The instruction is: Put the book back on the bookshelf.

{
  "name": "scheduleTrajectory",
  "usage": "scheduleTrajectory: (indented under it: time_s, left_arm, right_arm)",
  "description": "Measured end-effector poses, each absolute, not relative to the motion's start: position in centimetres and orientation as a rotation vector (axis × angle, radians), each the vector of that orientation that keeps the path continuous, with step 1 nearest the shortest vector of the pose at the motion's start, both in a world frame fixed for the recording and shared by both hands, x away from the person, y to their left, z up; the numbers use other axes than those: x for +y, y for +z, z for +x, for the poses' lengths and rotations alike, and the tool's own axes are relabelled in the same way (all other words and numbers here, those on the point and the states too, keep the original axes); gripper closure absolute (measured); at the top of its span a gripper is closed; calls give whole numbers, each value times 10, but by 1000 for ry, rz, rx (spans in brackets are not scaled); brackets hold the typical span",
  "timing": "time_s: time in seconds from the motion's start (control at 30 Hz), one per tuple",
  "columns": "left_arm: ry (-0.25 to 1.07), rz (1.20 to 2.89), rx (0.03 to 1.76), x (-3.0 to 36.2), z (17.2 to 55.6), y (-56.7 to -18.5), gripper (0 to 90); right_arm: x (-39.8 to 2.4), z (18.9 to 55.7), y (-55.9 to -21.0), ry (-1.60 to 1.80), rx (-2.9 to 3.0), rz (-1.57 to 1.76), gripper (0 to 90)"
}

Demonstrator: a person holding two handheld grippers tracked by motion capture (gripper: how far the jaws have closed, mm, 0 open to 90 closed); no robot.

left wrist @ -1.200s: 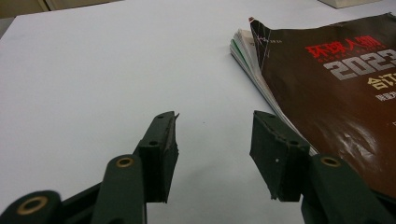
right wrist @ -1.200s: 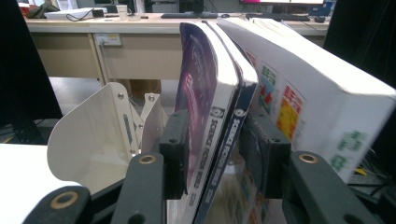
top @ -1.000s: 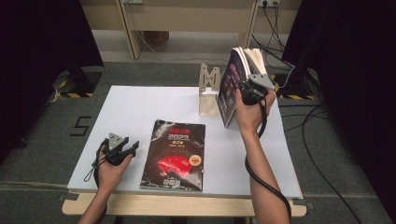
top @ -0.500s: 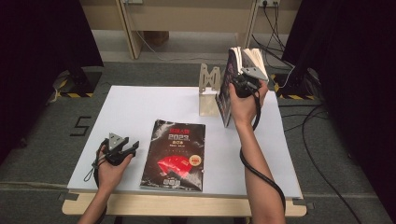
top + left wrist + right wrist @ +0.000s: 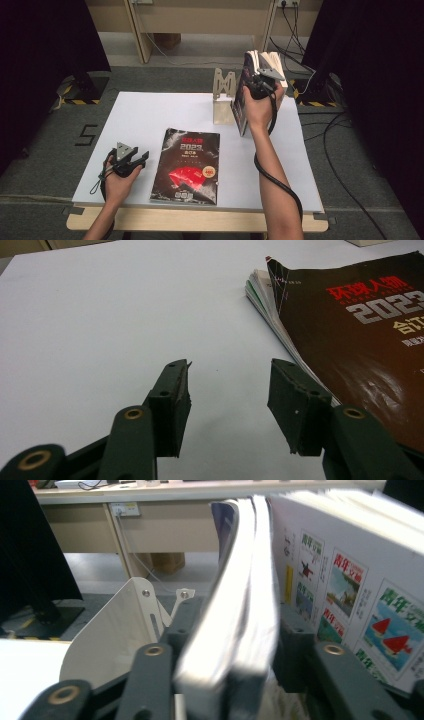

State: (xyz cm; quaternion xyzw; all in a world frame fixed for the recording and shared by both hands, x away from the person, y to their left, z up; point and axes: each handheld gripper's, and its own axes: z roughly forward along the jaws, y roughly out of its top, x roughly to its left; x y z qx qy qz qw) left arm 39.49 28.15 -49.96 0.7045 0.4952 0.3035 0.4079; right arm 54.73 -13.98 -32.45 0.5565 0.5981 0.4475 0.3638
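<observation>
A black magazine (image 5: 189,165) with a red picture lies flat at the table's front middle; its curled corner (image 5: 360,340) shows in the left gripper view. My left gripper (image 5: 140,159) rests open on the table just left of it, nothing between its jaws (image 5: 230,390). At the back right, several magazines (image 5: 242,107) stand on edge beside a pale wooden bookend (image 5: 223,95). My right gripper (image 5: 255,85) holds one of them from above. In the right gripper view its jaws (image 5: 232,630) press both sides of a thick upright magazine (image 5: 240,590), having just eased open a little.
The white table (image 5: 150,115) has bare room at the back left. The bookend (image 5: 120,630) stands left of the held magazine, and a magazine with colourful cover pictures (image 5: 350,590) leans at its right. Cables and desk legs lie on the floor beyond the table.
My right hand has shifted left with the upright magazines, bringing them closer to the bookend. The left hand and the black magazine have stayed where they were.
</observation>
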Motion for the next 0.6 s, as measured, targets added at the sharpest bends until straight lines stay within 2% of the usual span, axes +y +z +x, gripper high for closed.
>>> scheduleTrajectory:
  time_s: [0.13,0.6]
  left_arm:
    - [763,1775,1247,282,395,-500,500]
    - [761,1792,1250,281,395,-499,501]
  right_arm:
    - [-143,551,-321,1125,1550,1465,750]
    - [-147,546,-318,1126,1498,1358,771]
